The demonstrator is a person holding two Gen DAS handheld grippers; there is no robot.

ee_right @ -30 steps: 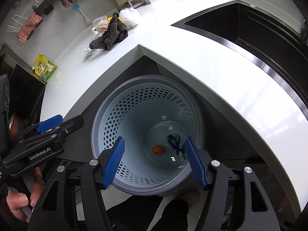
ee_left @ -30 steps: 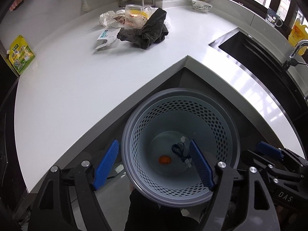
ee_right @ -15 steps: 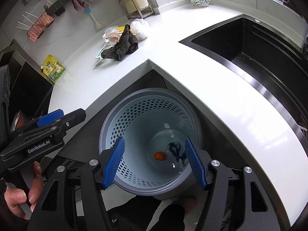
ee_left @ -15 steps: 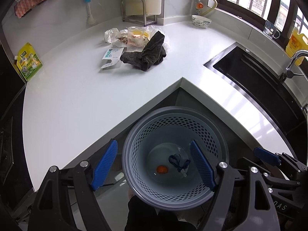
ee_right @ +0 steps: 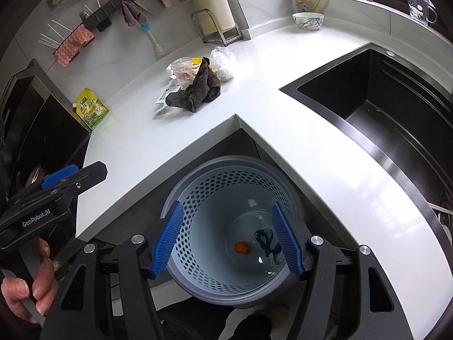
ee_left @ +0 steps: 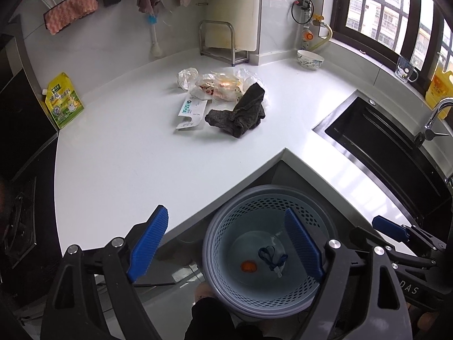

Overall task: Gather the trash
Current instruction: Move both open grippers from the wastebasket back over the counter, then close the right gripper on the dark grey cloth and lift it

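Both the left gripper (ee_left: 226, 243) and the right gripper (ee_right: 229, 235) hang with jaws spread wide and holding nothing, above the perforated grey bin (ee_left: 320, 218) that stands on the floor in the notch of the white counter (ee_left: 127, 170). At the bin's bottom lie an orange scrap (ee_right: 242, 247) and, just at its 3 o'clock, a dark blue cord (ee_right: 263, 238). The trash pile (ee_left: 223, 85) (crumpled plastic bags and a clear cup) sits on the counter at 12 o'clock, well apart from the bin, with a dark cloth (ee_left: 240, 112) touching it at 5 o'clock and a white packet (ee_left: 191, 112) at 7 o'clock.
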